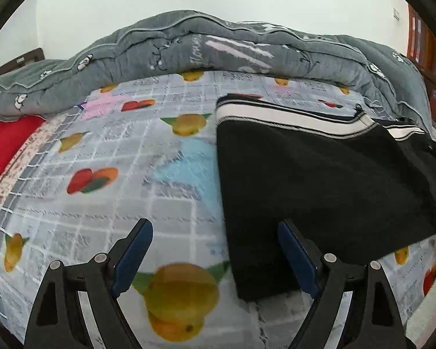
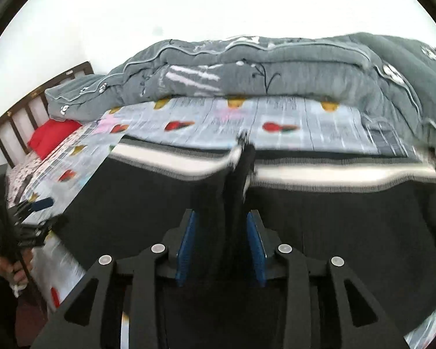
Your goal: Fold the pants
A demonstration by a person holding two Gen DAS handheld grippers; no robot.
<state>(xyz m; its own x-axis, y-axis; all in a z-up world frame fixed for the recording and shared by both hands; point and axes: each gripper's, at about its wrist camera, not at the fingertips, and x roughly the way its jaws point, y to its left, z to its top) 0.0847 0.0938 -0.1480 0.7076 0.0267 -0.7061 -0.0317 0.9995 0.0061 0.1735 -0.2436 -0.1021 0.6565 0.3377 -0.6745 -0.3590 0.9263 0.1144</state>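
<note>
Black pants [image 1: 319, 180] with a black-and-white striped waistband [image 1: 290, 116] lie on the bed, waistband toward the far side. My left gripper [image 1: 215, 226] is open and empty, hovering over the fruit-print sheet at the pants' left edge. My right gripper [image 2: 221, 218] hangs above the pants [image 2: 348, 232], its blue pads [image 2: 186, 247] standing either side of a raised ridge of black fabric. The pads look apart from the cloth. The left gripper also shows at the left edge of the right wrist view [image 2: 35, 206].
A grey quilt [image 1: 218, 49] is bunched along the far side of the bed. A red pillow [image 1: 5, 142] lies at the far left by the dark wooden headboard [image 2: 29, 101]. The fruit-print sheet [image 1: 101, 151] covers the mattress. A wooden door [image 1: 433, 58] stands at right.
</note>
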